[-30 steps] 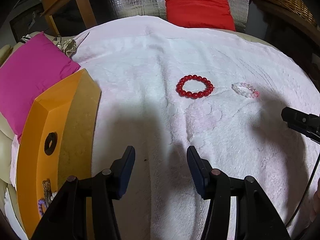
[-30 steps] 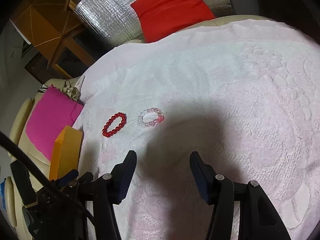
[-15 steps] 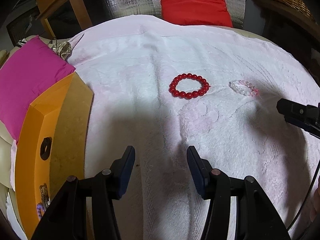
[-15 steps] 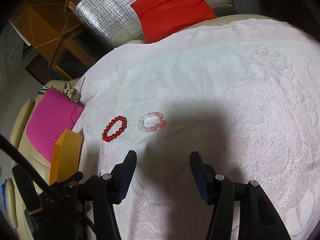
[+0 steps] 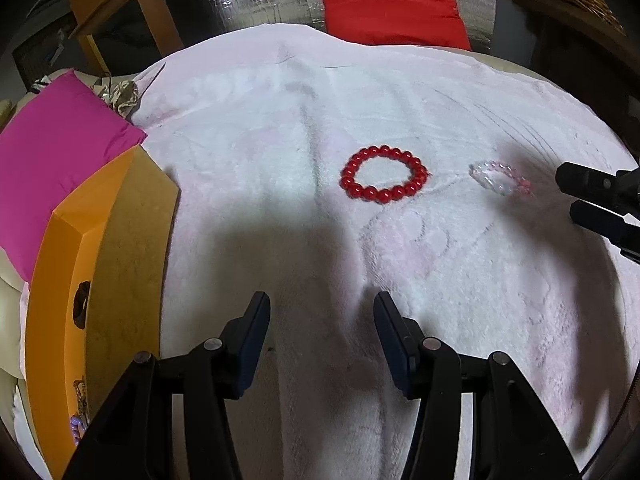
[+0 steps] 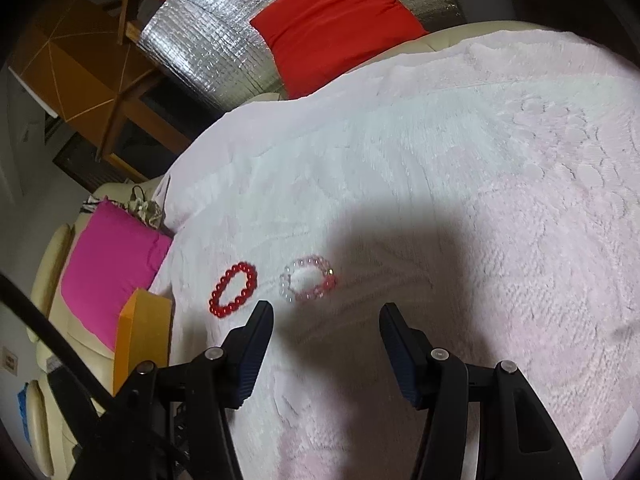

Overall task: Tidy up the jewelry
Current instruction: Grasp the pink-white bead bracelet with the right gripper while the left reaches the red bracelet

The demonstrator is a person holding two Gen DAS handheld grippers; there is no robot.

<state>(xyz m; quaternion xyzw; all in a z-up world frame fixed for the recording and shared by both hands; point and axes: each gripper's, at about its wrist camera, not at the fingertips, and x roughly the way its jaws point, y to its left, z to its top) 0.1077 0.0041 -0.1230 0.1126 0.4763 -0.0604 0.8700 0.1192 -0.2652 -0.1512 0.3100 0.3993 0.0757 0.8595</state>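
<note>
A red bead bracelet (image 5: 384, 179) and a clear-and-pink bead bracelet (image 5: 500, 176) lie side by side on the white towel (image 5: 280, 128). Both show in the right wrist view, red (image 6: 233, 289) and clear-pink (image 6: 308, 284). My left gripper (image 5: 322, 312) is open and empty, well short of the red bracelet. My right gripper (image 6: 326, 320) is open and empty, just short of the clear-pink bracelet; its fingertips (image 5: 576, 178) enter the left view from the right. An orange jewelry box (image 5: 96, 280) stands at the left, with a few pieces inside at its near end.
A magenta cushion (image 5: 56, 152) lies behind the orange box (image 6: 140, 332). A red cushion (image 5: 388, 0) and silver foil (image 6: 208, 32) are at the back. A wooden table (image 6: 80, 72) stands at far left.
My right gripper has moved forward toward the clear-pink bracelet. The left gripper has shifted slightly forward. Both stay open; the bracelets have not moved.
</note>
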